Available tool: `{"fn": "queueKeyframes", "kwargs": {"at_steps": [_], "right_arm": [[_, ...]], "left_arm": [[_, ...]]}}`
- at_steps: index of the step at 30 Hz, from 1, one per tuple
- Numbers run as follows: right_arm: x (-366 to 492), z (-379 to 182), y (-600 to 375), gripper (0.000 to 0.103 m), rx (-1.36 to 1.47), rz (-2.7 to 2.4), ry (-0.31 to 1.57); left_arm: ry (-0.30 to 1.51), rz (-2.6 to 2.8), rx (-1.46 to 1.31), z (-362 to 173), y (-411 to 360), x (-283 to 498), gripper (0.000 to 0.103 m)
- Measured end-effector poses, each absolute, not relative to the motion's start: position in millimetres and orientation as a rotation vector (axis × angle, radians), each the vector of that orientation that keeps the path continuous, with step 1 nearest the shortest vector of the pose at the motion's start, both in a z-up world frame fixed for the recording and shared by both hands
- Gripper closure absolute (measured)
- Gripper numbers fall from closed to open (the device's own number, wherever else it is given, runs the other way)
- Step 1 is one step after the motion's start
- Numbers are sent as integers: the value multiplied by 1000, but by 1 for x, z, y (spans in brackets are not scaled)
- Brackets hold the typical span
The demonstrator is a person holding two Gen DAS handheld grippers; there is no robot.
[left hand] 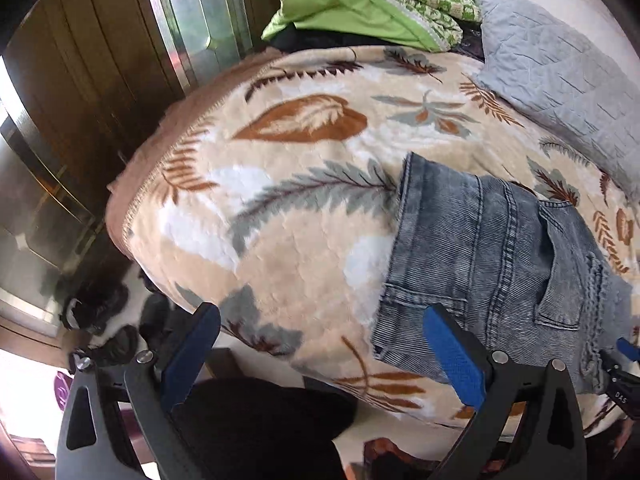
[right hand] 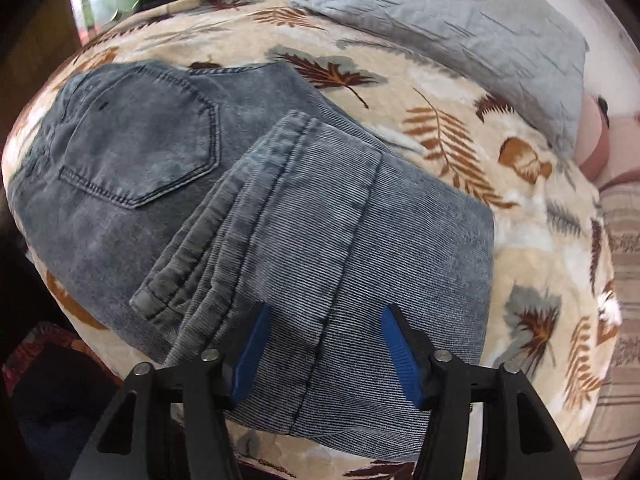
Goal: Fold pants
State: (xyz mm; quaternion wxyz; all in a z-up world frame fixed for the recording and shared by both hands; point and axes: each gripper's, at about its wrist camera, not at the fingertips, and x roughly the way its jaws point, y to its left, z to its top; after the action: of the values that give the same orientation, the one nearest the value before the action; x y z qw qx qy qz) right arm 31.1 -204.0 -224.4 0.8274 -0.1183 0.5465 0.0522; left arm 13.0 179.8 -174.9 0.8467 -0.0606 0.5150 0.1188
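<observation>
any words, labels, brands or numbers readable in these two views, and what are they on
"DAS": small white letters on the black body of the right gripper, at the right edge of the left wrist view; the letters are tiny and the reading is uncertain.
Jeans: no tag, patch or brand text shows in either view.
Leaf-print blanket, grey quilted pillow and green bedding: patterns only, no text.
Left gripper: no marking readable.

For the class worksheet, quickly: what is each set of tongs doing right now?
Left tongs: open, empty, over the blanket.
Right tongs: open over the folded jeans, not gripping them.
</observation>
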Motion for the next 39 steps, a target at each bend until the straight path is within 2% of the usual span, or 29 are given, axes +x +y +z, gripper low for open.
{"fn": "queueKeyframes", "kwargs": {"at_steps": [8,14,16,17,24,26,27,28,32,33,35,37,39], "right_arm": [[15,-196,-215,40,-104,205,1112],[7,-191,-212,40,-100,199,1054],[8,-196,-215,40,-81,183,1056],[9,-199,-217,40,-68,172,1059],[7,-228,-228,36,-38,124,1052],[6,-230,-228,32,-38,116,1039],[5,-231,-229,30,-29,112,1035],[5,-232,-231,29,-17,109,1033],[5,-234,-235,27,-2,125,1026],[5,-234,-235,26,-4,127,1024],[5,-235,-236,25,5,131,1022],[4,-236,-237,23,13,137,1014],[4,-236,-236,23,14,142,1005]], "left_arm": [[1139,157,-125,-190,154,21,4],[1194,66,-200,-213,148,29,25],[1210,35,-230,-222,148,30,38],[1212,16,-241,-224,148,30,41],[1186,-27,-246,-229,149,33,41],[1179,-44,-261,-230,150,34,35],[1192,-68,-283,-233,150,36,25],[1209,-88,-302,-238,150,38,21],[1199,-69,-269,-244,144,41,21],[1192,-68,-244,-243,141,40,23],[1183,-72,-213,-241,136,41,34],[1176,-113,-222,-237,134,42,59],[1157,-116,-195,-231,128,41,69]]}}
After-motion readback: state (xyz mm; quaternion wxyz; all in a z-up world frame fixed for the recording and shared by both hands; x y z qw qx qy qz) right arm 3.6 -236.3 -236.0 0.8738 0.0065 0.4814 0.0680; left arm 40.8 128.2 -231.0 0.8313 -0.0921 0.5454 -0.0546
